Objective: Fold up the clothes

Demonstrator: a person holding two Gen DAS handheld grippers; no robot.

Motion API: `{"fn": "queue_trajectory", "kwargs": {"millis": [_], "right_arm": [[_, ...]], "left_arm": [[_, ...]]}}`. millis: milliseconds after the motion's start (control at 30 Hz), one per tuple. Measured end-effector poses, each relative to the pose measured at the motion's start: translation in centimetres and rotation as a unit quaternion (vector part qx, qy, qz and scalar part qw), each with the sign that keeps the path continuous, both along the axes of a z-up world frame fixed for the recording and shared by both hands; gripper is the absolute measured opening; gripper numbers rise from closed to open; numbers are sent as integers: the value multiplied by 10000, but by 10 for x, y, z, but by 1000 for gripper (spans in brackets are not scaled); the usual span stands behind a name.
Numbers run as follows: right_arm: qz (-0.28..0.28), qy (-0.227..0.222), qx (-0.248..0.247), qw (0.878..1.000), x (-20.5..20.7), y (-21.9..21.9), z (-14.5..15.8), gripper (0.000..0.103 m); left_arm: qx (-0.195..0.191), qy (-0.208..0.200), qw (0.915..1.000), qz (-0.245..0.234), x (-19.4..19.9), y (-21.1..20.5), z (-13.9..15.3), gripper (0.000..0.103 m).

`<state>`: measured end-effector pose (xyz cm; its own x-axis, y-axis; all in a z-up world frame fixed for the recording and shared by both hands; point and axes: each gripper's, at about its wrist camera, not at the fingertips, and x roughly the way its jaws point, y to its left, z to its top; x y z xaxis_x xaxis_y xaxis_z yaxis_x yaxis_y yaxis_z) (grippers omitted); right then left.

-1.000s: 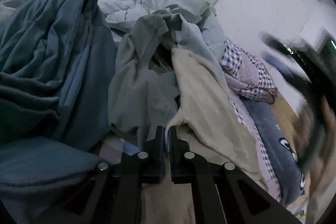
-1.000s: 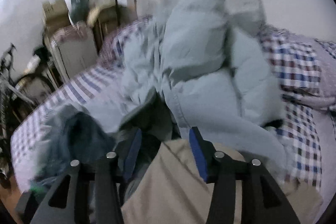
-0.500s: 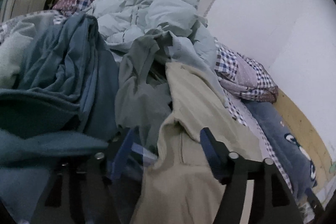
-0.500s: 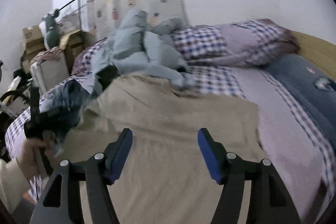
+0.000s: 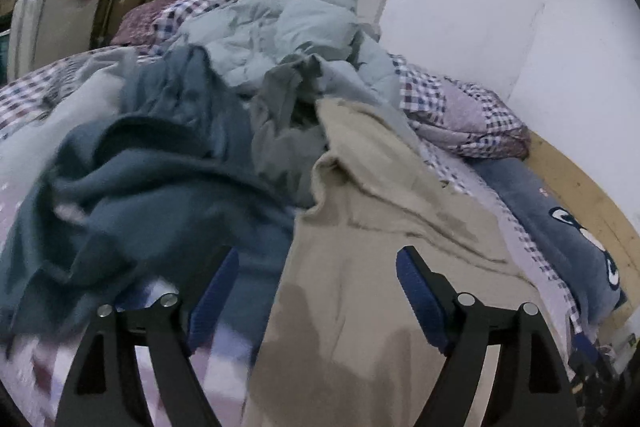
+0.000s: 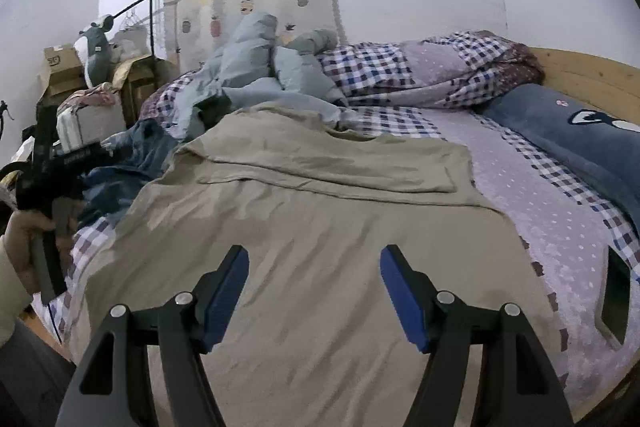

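Observation:
A beige T-shirt (image 6: 320,195) lies spread on the bed, with its top part folded over towards me. My right gripper (image 6: 315,251) hovers open just above its lower half, nothing between the pads. In the left wrist view the same beige T-shirt (image 5: 360,287) runs under my left gripper (image 5: 316,255), whose jaws are opening and grip nothing. The right wrist view also shows the left gripper (image 6: 52,163) at the shirt's left edge, held by a hand (image 6: 24,239). Beside the shirt lies a heap of dark blue clothes (image 5: 140,179) and a grey garment (image 5: 280,131).
A pale blue duvet (image 5: 288,27) and a checked quilt (image 6: 420,75) are bunched at the far side of the bed. A dark blue pillow (image 6: 580,139) lies along the wooden headboard (image 6: 580,71). A phone (image 6: 616,291) rests at the right. A suitcase (image 5: 44,23) stands beyond the bed.
My left gripper went from shut to wide open and drew back from the clothes heap. The right gripper swung from the duvet down over the spread beige shirt and opened a little wider.

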<state>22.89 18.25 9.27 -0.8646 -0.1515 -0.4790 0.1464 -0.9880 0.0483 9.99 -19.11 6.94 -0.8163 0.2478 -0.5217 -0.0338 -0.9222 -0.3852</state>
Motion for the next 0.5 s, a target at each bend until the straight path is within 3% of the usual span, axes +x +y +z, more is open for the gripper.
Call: {"fn": "queue_trajectory", "kwargs": {"millis": [233,500], "right_arm": [[137,66,-188,9997,1,-4,3,73],[355,49,-713,9968,1,-7,11,74]], "left_arm": [[649,-431,9952,585,48,-33,-14,84],[870,-649,9909,801,100,-50,-25,84]]}}
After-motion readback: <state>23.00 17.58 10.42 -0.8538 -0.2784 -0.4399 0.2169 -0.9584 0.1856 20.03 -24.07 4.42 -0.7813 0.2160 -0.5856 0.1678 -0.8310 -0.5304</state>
